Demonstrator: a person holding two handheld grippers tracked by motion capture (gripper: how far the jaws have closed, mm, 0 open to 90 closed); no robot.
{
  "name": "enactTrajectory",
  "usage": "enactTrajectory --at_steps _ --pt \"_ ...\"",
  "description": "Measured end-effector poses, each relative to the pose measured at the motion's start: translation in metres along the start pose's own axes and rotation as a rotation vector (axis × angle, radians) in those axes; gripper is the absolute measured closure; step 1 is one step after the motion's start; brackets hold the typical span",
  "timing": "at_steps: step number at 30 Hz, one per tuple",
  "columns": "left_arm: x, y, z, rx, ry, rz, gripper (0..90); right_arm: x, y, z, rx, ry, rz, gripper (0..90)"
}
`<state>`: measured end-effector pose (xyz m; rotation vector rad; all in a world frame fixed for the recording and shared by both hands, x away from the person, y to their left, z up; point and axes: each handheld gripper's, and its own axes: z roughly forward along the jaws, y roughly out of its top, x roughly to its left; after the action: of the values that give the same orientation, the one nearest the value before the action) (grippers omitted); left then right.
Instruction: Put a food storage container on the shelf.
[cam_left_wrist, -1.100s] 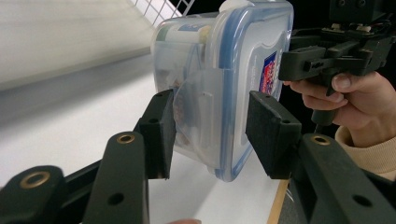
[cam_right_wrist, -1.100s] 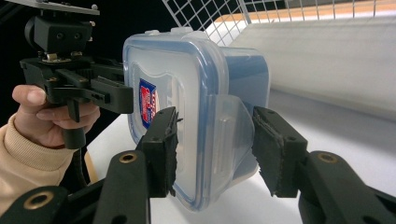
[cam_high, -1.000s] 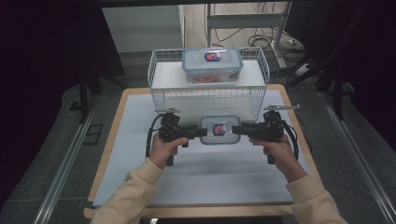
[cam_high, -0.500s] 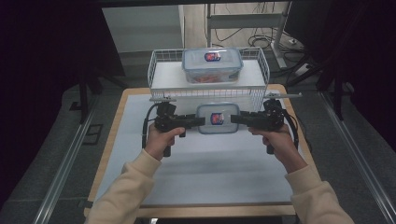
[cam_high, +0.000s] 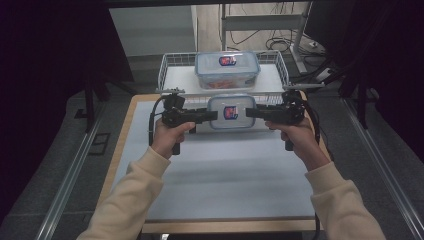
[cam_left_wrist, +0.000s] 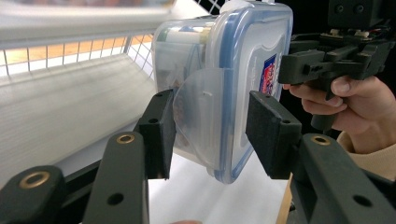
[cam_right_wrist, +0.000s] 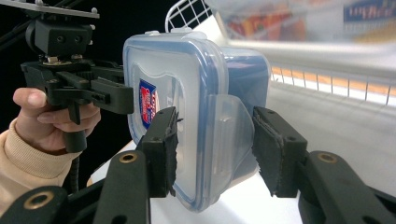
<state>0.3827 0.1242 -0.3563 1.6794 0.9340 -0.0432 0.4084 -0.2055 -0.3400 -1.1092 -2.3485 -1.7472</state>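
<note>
I hold box (cam_high: 231, 111) up with left tongs (cam_high: 212, 115) and right tongs (cam_high: 250, 113), both pinching ends. One slip, box drops on desk (cam_high: 220, 175) or bumps basket (cam_high: 172, 67).

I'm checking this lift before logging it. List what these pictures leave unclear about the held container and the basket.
- Held container: its contents, blurred behind the cloudy wall in the left hand-held gripper view.
- Its lid label: too small to read.
- Second container in the wire basket: blurred and cut off by the top edge in the right hand-held gripper view.
</note>
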Motion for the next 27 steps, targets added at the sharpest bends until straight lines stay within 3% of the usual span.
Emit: enactTrajectory --at_steps 13,20,27 --pt "0.001 0.046 -0.008 -0.033 0.006 0.025 53.2 0.002 0.049 0.001 -0.012 -0.003 -0.035 52.0" --pt "0.002 0.068 -0.007 -0.03 0.017 0.052 53.1 -0.002 0.069 -0.001 -0.021 -0.006 -0.04 52.0" --pt "0.006 0.082 -0.004 -0.033 0.017 0.05 53.0 -0.008 0.083 0.0 -0.029 -0.008 -0.039 51.9"
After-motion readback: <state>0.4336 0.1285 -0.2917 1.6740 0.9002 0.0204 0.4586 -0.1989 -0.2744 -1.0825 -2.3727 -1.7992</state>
